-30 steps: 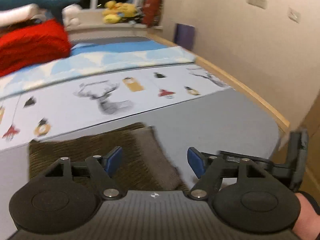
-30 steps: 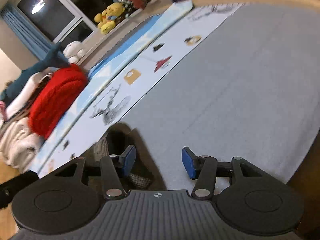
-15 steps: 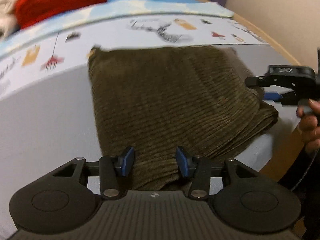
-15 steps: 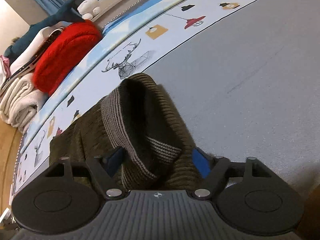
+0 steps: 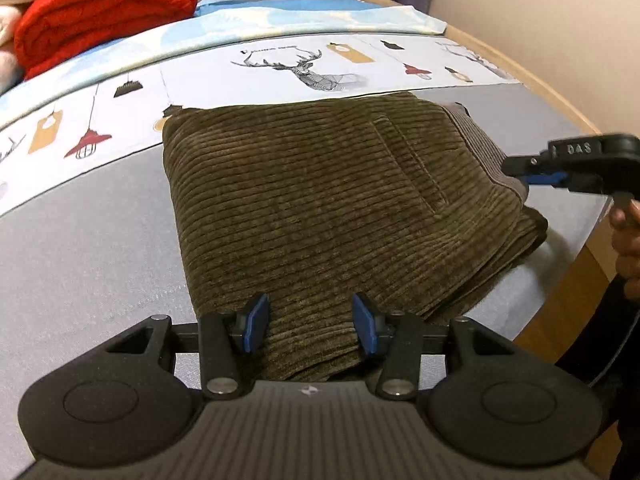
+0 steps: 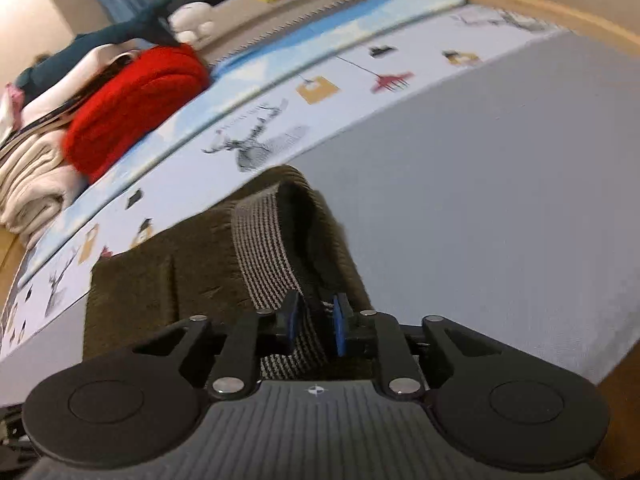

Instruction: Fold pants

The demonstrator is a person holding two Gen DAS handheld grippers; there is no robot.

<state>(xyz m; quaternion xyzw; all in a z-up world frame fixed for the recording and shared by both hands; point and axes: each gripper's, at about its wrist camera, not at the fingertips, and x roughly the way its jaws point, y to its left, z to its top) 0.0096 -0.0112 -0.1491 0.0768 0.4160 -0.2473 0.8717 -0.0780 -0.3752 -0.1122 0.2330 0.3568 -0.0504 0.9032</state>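
Observation:
Olive-brown corduroy pants lie folded in a thick stack on the grey bed cover, with the grey striped waistband at the right. My left gripper is open, its blue pads either side of the near edge of the stack. My right gripper is shut on the striped waistband, which stands up in a loop in the right wrist view. The right gripper also shows in the left wrist view at the waistband end.
A red blanket and pale folded linen are piled at the far left of the bed. A white sheet with deer and lamp prints lies behind the pants. The wooden bed edge runs along the right, by the wall.
My right gripper has closed from open onto the waistband. My left gripper has held near the stack's front edge, still open, with the view now steadier and closer.

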